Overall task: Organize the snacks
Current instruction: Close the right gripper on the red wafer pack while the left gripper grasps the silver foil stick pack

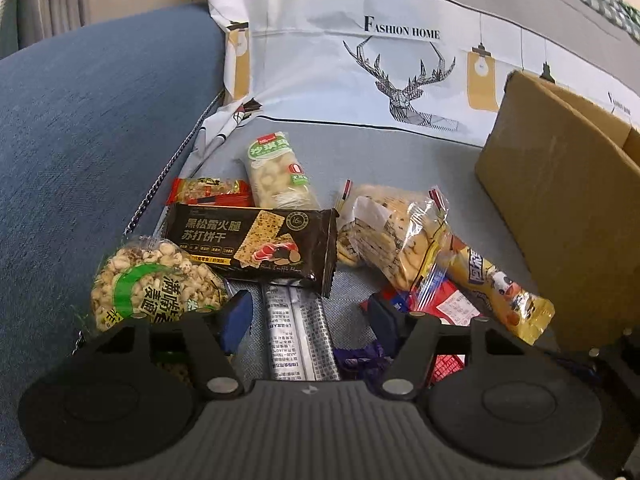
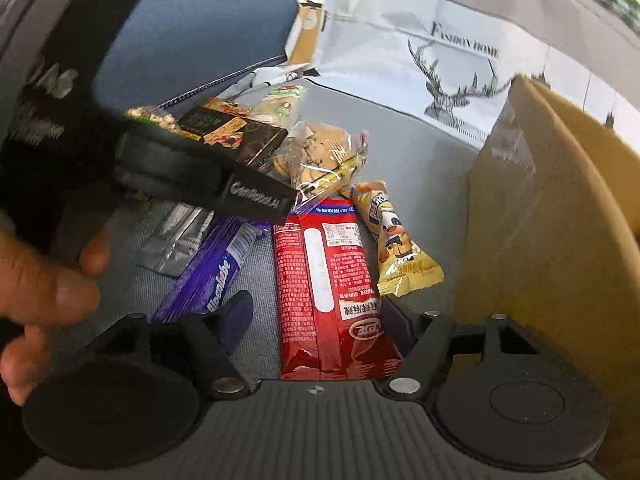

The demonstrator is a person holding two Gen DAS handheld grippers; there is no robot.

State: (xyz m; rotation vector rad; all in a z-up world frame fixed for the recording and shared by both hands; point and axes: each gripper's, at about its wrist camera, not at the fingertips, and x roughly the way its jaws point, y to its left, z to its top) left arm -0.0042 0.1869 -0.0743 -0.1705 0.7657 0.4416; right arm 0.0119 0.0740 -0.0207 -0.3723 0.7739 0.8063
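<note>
On the grey sofa cover: snacks lay in a loose pile beside the cardboard box (image 1: 560, 200).
Left gripper (image 1: 308, 316): jaws stood wide, holding nothing, straddling the silver packet (image 1: 294, 336).
Right gripper (image 2: 320, 320): jaws spread wide and empty around the red packet (image 2: 324, 280).
Advice: each claw should have centred on its packet's narrow width, closed gently, then lifted clear of neighbouring wrappers toward the box.

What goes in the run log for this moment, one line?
phase: approach | left gripper: open over silver packet | right gripper: open around red packet | cardboard box: right of pile | nothing lifted
</note>
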